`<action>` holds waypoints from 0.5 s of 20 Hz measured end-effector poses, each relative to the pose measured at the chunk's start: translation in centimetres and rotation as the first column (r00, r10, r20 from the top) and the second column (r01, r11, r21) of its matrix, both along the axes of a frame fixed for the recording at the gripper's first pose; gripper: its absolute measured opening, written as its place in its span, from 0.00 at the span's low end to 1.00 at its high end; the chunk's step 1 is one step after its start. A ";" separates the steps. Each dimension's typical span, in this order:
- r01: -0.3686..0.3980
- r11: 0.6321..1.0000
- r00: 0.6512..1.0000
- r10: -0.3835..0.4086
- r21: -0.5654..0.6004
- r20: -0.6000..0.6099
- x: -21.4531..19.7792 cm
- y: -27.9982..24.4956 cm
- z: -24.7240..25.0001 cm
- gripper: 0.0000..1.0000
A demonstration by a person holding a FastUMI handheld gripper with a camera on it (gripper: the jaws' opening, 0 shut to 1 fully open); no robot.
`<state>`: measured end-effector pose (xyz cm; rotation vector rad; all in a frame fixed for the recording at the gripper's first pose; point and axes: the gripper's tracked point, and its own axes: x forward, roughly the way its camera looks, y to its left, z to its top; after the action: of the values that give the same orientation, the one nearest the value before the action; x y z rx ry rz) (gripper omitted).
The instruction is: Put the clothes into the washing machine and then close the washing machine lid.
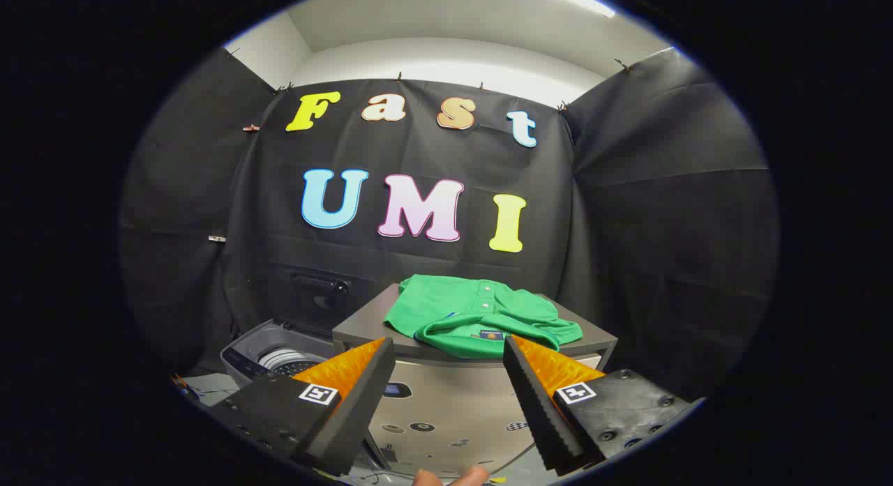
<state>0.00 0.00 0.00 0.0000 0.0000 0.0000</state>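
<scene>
A green polo shirt (476, 317) lies folded on top of a grey cabinet (363, 323), just beyond my fingertips. My gripper (448, 344) is open, its two orange-and-black fingers spread wide with nothing between them. To the left of the cabinet and lower stands the washing machine (245, 353). Its drum (286, 360) is exposed, and its dark lid (314, 294) is raised against the back wall.
The cabinet's pale front (446, 402) faces me between the fingers. A person's fingertips (453, 477) show just below the gripper. Black cloth walls close in the booth at the back and on both sides.
</scene>
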 end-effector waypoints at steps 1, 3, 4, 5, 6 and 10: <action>0.001 1.000 1.000 -0.001 -0.004 0.000 0.0 -0.1 0.0 0.98; 0.000 1.000 1.000 0.000 -0.004 0.007 0.0 -0.2 0.2 0.97; 0.000 1.000 1.000 0.000 0.000 0.006 0.0 -0.2 0.1 0.98; 0.001 1.000 1.000 -0.001 0.001 0.003 0.0 -0.2 0.0 0.98; 0.003 1.000 1.000 -0.003 0.001 0.000 -0.1 -0.2 -0.1 0.98; -0.006 1.000 1.000 0.006 -0.008 -0.003 0.0 0.2 -0.1 0.98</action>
<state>0.02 0.21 -0.12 -0.0077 0.0030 0.0062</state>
